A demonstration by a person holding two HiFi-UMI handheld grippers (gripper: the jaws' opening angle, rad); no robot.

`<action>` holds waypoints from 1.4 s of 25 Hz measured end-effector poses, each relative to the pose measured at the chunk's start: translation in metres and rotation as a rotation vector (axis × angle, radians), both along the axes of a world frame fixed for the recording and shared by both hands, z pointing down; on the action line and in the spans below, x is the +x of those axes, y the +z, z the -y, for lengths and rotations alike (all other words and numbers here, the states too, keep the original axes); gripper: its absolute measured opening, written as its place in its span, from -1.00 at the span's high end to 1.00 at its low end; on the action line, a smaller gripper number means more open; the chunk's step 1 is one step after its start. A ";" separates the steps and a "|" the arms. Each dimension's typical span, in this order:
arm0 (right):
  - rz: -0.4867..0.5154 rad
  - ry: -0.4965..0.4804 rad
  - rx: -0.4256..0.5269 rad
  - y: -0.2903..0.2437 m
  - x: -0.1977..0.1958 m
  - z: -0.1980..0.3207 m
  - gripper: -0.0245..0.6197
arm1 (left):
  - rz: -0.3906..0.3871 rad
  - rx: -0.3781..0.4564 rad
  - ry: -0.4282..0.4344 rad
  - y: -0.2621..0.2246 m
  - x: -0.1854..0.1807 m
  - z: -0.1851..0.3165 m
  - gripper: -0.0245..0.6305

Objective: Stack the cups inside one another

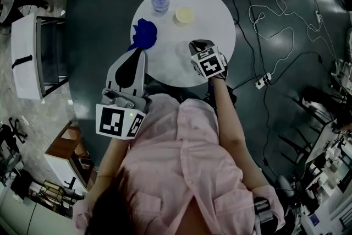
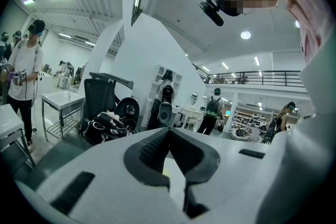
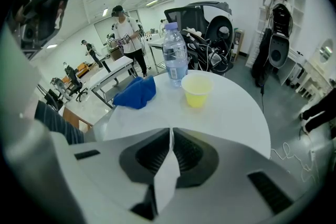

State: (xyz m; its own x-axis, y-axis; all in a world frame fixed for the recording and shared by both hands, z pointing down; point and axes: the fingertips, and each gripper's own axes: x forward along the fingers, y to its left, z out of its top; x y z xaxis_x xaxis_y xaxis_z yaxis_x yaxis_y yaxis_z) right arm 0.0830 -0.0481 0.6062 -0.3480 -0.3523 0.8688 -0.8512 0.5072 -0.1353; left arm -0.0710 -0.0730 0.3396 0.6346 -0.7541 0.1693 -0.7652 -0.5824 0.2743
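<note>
A yellow cup (image 1: 184,15) (image 3: 197,90) stands upright on the round white table (image 1: 217,22) (image 3: 239,113), toward its far side. My right gripper (image 1: 194,43) (image 3: 171,131) hovers over the table's near part and points at that cup from a short way off. Its jaws are shut, with only a thin pale strip showing between them. A faint translucent round shape (image 1: 183,49), maybe a clear cup, lies just left of its tip. My left gripper (image 1: 139,53) (image 2: 169,131) is at the table's near left edge, tilted up toward the room, jaws shut.
A clear water bottle (image 1: 160,1) (image 3: 174,57) stands left of the yellow cup. A crumpled blue cloth (image 1: 145,33) (image 3: 135,93) lies at the table's left edge, just ahead of the left gripper. Cables (image 1: 275,36) run over the dark floor to the right.
</note>
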 end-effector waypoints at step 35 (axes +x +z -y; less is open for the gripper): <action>-0.078 -0.089 0.039 0.005 -0.008 0.005 0.80 | -0.005 -0.011 0.007 0.002 0.002 0.004 0.88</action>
State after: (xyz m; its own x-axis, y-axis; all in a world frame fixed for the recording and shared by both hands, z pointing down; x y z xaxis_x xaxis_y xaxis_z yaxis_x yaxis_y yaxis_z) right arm 0.0752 -0.0533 0.6110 -0.3111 -0.3565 0.8810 -0.8095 0.5850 -0.0491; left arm -0.0690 -0.0771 0.3420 0.6408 -0.7477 0.1741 -0.7596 -0.5848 0.2845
